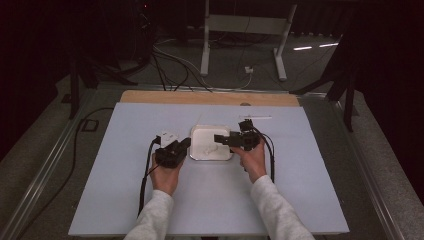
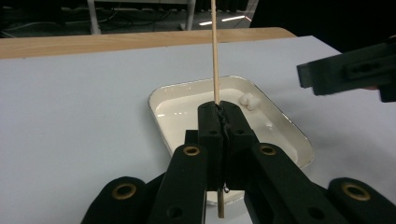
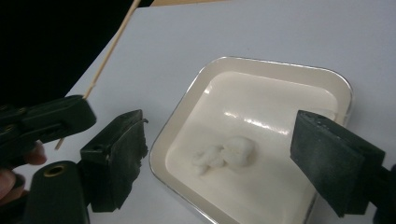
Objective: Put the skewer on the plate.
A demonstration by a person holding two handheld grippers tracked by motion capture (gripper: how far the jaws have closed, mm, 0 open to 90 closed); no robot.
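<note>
A thin wooden skewer (image 2: 215, 56) is clamped upright between the closed jaws of the left hand-held gripper (image 2: 219, 121), just beside the white square tray (image 1: 197, 150). Small white soft pieces (image 3: 226, 156) are seen lying inside the tray. The right hand-held gripper (image 3: 219, 154) is held over them, its jaws wide apart with nothing gripped. The tray is placed on the pale blue tabletop (image 1: 280, 195).

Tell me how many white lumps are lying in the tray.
2: the white lumps lie touching each other on the floor of the tray, a rounder one and a flatter one beside it. More could be hidden behind the hand-held gripper jaws.
</note>
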